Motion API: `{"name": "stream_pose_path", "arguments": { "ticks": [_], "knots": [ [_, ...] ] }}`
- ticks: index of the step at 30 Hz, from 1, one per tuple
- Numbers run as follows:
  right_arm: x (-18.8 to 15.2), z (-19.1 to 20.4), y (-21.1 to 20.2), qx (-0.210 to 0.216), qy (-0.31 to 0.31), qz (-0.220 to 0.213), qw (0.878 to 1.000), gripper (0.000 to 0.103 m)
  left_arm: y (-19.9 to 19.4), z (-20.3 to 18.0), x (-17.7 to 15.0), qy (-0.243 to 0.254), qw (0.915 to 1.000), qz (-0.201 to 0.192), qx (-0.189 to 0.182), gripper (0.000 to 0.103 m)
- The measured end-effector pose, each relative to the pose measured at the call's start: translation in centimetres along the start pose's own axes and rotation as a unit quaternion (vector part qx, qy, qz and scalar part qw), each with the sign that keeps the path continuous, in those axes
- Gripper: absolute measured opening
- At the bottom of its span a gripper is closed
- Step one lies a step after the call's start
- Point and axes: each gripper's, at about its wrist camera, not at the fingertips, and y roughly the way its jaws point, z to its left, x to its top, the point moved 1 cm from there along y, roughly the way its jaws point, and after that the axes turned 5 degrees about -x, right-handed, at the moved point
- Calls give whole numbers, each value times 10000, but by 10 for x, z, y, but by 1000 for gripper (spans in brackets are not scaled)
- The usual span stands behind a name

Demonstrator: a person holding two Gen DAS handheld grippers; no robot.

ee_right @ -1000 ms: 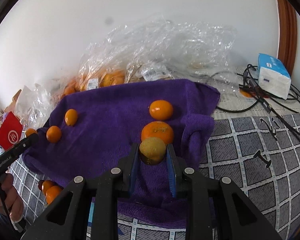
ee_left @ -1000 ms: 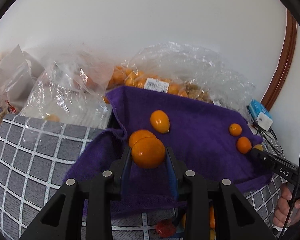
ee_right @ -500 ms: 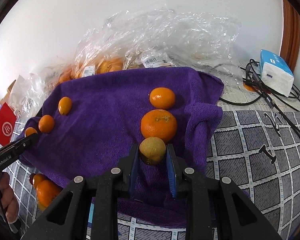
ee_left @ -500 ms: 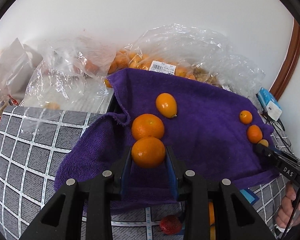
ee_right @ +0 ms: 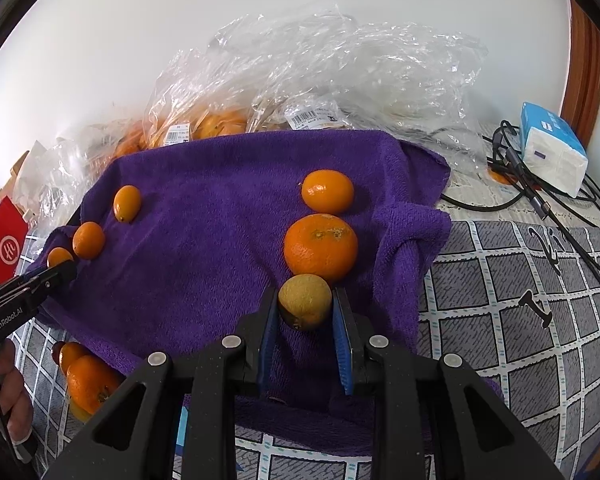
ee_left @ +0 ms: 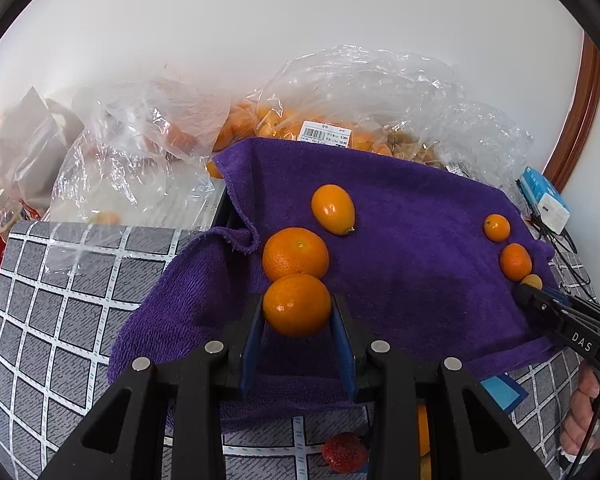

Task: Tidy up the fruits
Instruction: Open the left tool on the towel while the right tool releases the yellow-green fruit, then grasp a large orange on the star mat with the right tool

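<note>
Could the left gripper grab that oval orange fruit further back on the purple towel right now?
Probably not yet. The left gripper is shut on a round orange, so its jaws are full. Another orange also sits between it and the oval fruit. The purple towel around the oval fruit is otherwise bare.

You couldn't really count the fruit inside the plastic bags (ee_left: 340, 92); the crinkled film blurred it into orange blobs. The label (ee_left: 326, 138) print was too small to read. A strawberry (ee_left: 344, 458) sat half behind your left gripper's frame, and an orange (ee_right: 90, 384) got partly covered by your right one. Your hand (ee_left: 588, 420) was cut off at the edge.
</note>
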Motion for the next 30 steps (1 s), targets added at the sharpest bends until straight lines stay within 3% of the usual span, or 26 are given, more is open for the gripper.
{"name": "stream_pose_path", "arguments": {
  "ticks": [4, 8, 15, 20, 24, 26, 30],
  "knots": [
    [0, 1, 0, -27, -26, -12, 10000, 28, 2, -2, 0, 72, 9999, -8, 74, 32],
    [0, 1, -3, -1, -27, -72, 10000, 36, 4, -5, 0, 204, 9996, -25, 187, 32],
    [2, -3, -16, -109, 26, -313, 9994, 48, 2, -2, 0, 74, 9999, -54, 52, 32],
    [2, -5, -24, -326, 65, -416, 9986, 52, -4, 1, 2, -60, 9998, -147, -122, 49],
    [4, -3, -36, -319, 125, -650, 9973, 52, -15, 4, 5, -146, 9991, -344, -191, 51],
    [5, -2, -42, -322, 130, -768, 9964, 52, -19, 5, 6, -190, 9987, -420, -234, 57],
    [5, 3, -57, -420, 170, -886, 9950, 52, -28, 6, 9, -186, 9981, -567, -164, 57]
  ]
}}
